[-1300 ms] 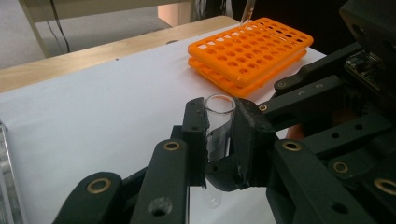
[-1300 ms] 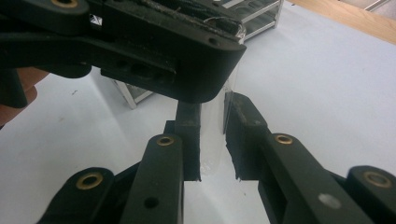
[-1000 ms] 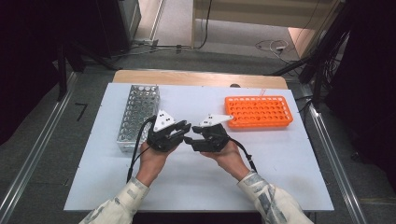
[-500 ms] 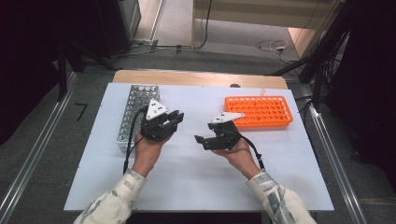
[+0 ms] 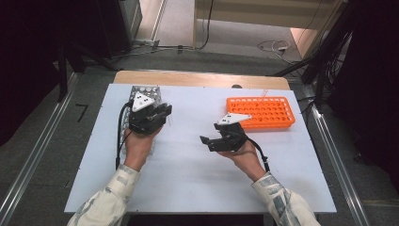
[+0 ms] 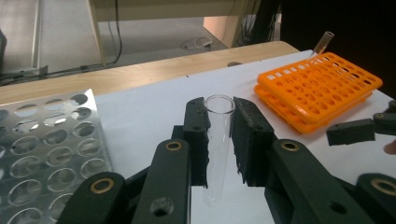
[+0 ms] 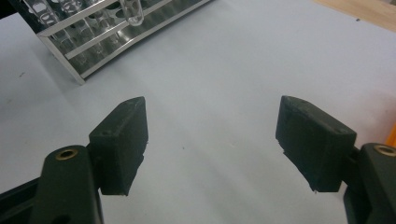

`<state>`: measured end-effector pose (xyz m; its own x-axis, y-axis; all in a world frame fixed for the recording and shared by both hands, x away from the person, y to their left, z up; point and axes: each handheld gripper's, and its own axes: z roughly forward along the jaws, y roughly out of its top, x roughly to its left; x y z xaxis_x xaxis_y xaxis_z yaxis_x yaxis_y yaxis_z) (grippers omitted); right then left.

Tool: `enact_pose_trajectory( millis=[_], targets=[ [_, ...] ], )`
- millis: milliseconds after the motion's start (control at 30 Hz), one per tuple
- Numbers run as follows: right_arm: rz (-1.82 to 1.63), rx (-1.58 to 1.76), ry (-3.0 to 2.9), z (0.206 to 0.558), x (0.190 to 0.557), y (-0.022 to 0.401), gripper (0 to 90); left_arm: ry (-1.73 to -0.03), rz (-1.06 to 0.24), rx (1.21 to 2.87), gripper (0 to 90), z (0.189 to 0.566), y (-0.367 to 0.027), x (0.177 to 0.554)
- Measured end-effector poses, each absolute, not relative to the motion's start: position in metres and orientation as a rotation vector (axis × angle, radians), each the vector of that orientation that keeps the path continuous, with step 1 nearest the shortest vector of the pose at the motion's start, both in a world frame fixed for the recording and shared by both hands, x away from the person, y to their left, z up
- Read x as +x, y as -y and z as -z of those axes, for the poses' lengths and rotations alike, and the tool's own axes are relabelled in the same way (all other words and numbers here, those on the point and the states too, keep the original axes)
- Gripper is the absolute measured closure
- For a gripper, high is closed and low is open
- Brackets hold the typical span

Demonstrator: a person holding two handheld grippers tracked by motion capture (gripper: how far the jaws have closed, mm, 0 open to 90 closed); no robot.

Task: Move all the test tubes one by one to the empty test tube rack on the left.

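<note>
— Left hand-held gripper point(image 6: 219, 140) is clamped on a clear glass tube point(image 6: 217, 144); I see the tube standing upright between the two black pads, its open mouth just above them.

— And where does that put the tube on the desk point(image 5: 188, 174)?

— From the high view, my left hand-held gripper point(image 5: 162, 113) sits over the near right edge of the metal rack point(image 5: 141, 90), at the desk's left side. The tube is off the desk, carried in the grip.

— What about the other one?

— Right hand-held gripper point(image 7: 212, 140) stands wide, its jaws having just been opening, with nothing between them but bare white desk. From above I see it point(image 5: 207, 141) near the middle of the desk, pointing left, with the orange rack point(image 5: 261, 113) just behind it. One tube point(image 6: 323, 42) leans at that rack's far corner.
</note>
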<state>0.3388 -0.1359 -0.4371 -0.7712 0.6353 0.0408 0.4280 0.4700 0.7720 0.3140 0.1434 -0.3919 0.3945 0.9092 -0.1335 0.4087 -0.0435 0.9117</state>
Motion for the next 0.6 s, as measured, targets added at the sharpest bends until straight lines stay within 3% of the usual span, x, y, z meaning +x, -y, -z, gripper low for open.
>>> enact_pose_trajectory(
  millis=[600],
  targets=[
    [-1.187,0.938,-2.451,0.438,0.341,0.141,23.8,-1.264,-0.697,1.57,75.7,0.385,-0.177,0.318]
  ],
)
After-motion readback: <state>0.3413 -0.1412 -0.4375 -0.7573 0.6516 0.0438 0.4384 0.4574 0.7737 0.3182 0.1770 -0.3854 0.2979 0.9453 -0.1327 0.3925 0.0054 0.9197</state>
